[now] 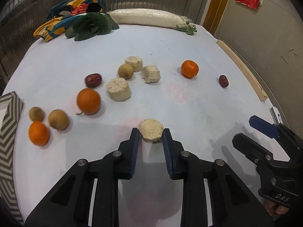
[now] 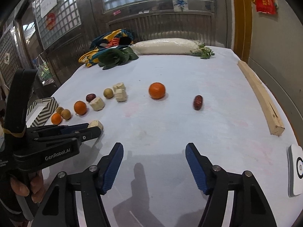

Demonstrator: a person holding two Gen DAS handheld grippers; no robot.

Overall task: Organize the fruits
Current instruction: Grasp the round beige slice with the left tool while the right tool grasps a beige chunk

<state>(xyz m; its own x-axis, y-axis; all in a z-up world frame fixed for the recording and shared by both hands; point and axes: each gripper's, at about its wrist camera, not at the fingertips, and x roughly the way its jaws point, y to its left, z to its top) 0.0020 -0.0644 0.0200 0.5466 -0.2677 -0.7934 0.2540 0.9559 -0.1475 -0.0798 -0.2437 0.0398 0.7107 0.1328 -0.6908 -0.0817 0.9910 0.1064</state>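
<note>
- On the white table (image 1: 189, 113), near its front edge, the left gripper (image 1: 151, 132) is clamped on a pale cut chunk (image 1: 151, 130).
- Right gripper (image 2: 154, 149) stands apart, holding nothing, above bare cloth.

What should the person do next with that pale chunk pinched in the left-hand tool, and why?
Probably lift it. The left tool is shut on the pale chunk, which seems to rest on the white table, apart from the three other chunks farther back.
</note>
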